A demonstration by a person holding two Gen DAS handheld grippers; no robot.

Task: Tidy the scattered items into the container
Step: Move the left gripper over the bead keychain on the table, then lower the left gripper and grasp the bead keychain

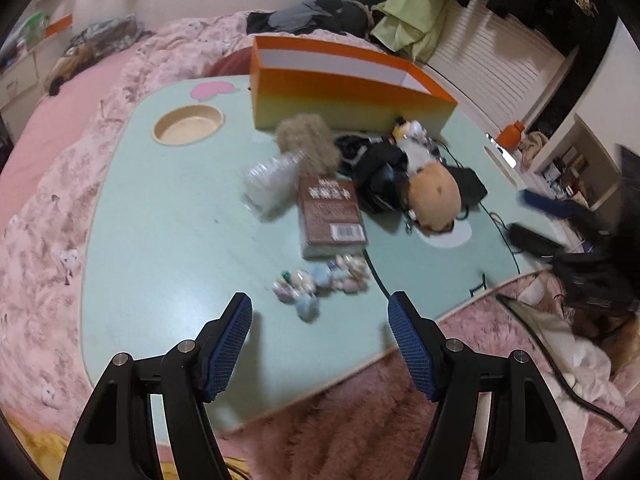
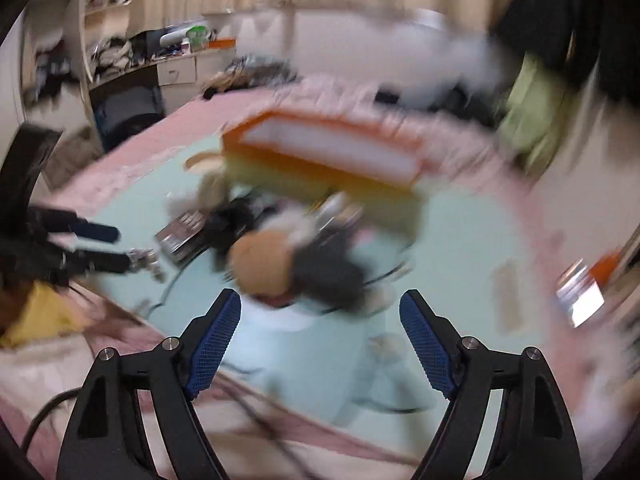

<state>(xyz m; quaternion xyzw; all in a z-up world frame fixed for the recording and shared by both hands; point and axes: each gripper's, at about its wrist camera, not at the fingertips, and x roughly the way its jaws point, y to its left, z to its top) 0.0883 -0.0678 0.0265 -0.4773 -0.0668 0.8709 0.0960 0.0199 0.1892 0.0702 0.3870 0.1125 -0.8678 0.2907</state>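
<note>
Both the left gripper (image 1: 320, 300) and right gripper (image 2: 320, 298) hung open and empty while the brown book (image 1: 332, 216), mid-frame before the orange container (image 1: 344, 92), looked stiff, fairly heavy, best pinched across its spine.

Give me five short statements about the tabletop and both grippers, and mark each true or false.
1. The left gripper is open and holds nothing. True.
2. The brown paperback book lies inside the orange-rimmed cardboard box. False: it lies flat on the mint-green table, in front of the box.
3. The cluster of small pastel figurines sits nearer the left gripper than the book does. True.
4. The right gripper is shut on the tan round plush toy. False: its jaws are open and empty.
5. The clear plastic bottle stands upright. False: it lies on its side.
</note>
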